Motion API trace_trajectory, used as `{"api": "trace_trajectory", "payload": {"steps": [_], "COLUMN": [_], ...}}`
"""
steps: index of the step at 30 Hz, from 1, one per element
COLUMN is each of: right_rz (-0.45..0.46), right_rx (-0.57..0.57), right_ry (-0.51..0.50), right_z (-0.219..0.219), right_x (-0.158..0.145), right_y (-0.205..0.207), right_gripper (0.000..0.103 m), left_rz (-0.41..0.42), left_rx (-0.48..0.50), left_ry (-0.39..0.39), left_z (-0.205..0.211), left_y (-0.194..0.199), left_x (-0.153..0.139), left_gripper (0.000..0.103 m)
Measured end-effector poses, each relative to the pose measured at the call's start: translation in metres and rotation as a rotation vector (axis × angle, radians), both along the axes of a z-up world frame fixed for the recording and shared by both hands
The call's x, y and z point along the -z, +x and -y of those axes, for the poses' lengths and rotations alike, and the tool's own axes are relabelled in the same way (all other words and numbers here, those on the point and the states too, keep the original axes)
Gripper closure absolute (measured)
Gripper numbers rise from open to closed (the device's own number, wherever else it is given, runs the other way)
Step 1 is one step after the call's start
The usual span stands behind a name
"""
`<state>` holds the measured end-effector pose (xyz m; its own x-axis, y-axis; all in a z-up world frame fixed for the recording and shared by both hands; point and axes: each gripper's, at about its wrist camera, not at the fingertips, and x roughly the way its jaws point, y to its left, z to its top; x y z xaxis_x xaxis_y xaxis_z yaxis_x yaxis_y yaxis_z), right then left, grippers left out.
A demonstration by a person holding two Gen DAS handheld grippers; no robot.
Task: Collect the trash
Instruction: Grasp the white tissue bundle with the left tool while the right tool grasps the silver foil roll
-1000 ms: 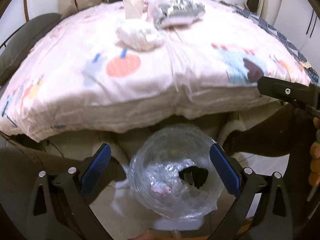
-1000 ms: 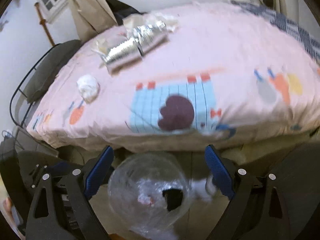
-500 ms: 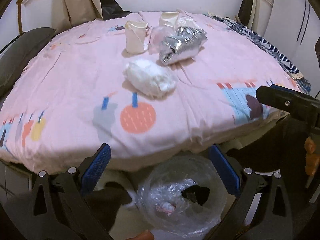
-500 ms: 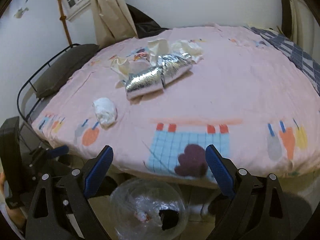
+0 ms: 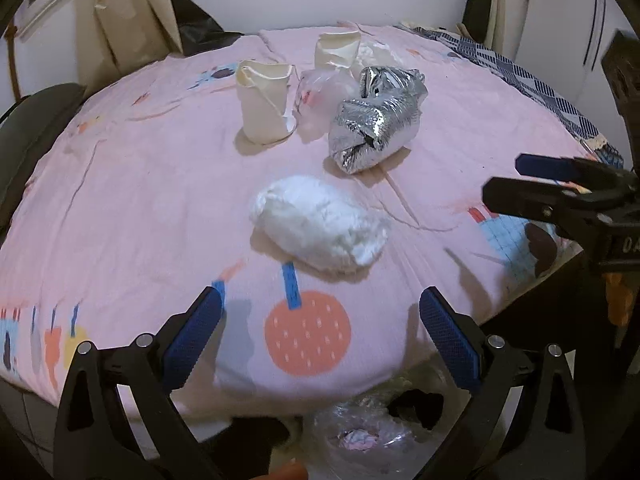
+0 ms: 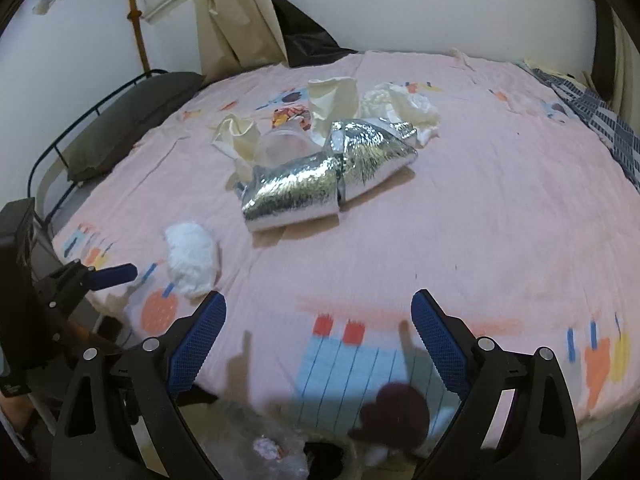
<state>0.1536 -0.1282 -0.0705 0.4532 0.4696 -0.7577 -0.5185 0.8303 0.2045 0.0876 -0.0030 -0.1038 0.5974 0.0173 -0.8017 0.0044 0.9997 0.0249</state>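
Two grippers over a pink bedspread (image 5: pixel 140 184), both with jaws spread wide and nothing between them. Left gripper (image 5: pixel 320 320) hangs above the near edge of the bed, its blue pads (image 5: pixel 192 336) either side of an orange circle print (image 5: pixel 307 334). Right gripper (image 6: pixel 318 328) sits further along the same edge, above a blue grid print (image 6: pixel 348 372); in the left view it shows side-on at the right margin (image 5: pixel 560 188).

Trash on the bedspread:
- White wad (image 5: pixel 320 222), crumpled and soft-looking, just beyond the left gripper and nearest to it. Seen also from the right wrist (image 6: pixel 192 258), near the left gripper's tip (image 6: pixel 114 274).
- Foil bag (image 5: pixel 376 120), silver, crushed, lying on its side behind the wad, apart from it. From the right wrist it reads as two silver pieces end to end (image 6: pixel 324 176).
- Paper cup (image 5: pixel 266 102), cream, dented, upright, left of the foil.
- Second cup (image 5: pixel 336 50) further back, beside a clear plastic bag (image 5: pixel 324 92) that touches the foil.
- Crumpled white paper (image 6: pixel 400 102) behind the foil, right-wrist view.

Below the bed's edge, a clear bin bag (image 5: pixel 360 436) with scraps inside, partly hidden. Dark pillow (image 6: pixel 132 116) at the far left of the bed; beige curtain (image 6: pixel 236 12) behind.
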Motion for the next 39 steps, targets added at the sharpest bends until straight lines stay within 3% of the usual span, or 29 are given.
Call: {"api": "trace_trajectory", "payload": {"steps": [17, 20, 22, 25, 28, 29, 39], "right_rz": [-0.027, -0.041, -0.049, -0.060, -0.060, -0.064, -0.049], "right_rx": [-0.049, -0.048, -0.050, -0.059, -0.068, -0.069, -0.067], "right_ry": [-0.010, -0.024, -0.029, -0.019, -0.021, -0.012, 0.065], "right_z": [-0.059, -0.066, -0.068, -0.071, -0.076, -0.077, -0.064], "right_x": [0.011, 0.016, 0.018, 0.020, 0.021, 0.021, 0.008], "right_y": [0.059, 0.068, 0.072, 0.077, 0.080, 0.082, 0.078], "right_gripper": [0.014, 0.013, 0.014, 0.014, 0.019, 0.032, 0.035], "left_rz": [-0.032, -0.025, -0.015, -0.006, -0.004, -0.006, 0.016], "left_rx": [0.043, 0.062, 0.079, 0.088, 0.080, 0.078, 0.065], "left_ry": [-0.016, -0.033, -0.033, -0.031, -0.057, -0.064, -0.070], "left_z": [-0.009, -0.010, -0.008, -0.008, -0.012, -0.013, -0.018], "left_y": [0.042, 0.044, 0.045, 0.045, 0.047, 0.047, 0.045], "left_x": [0.013, 0.013, 0.012, 0.011, 0.009, 0.009, 0.003], "left_gripper": [0.006, 0.015, 0.031, 0.042, 0.044, 0.045, 0.045]}}
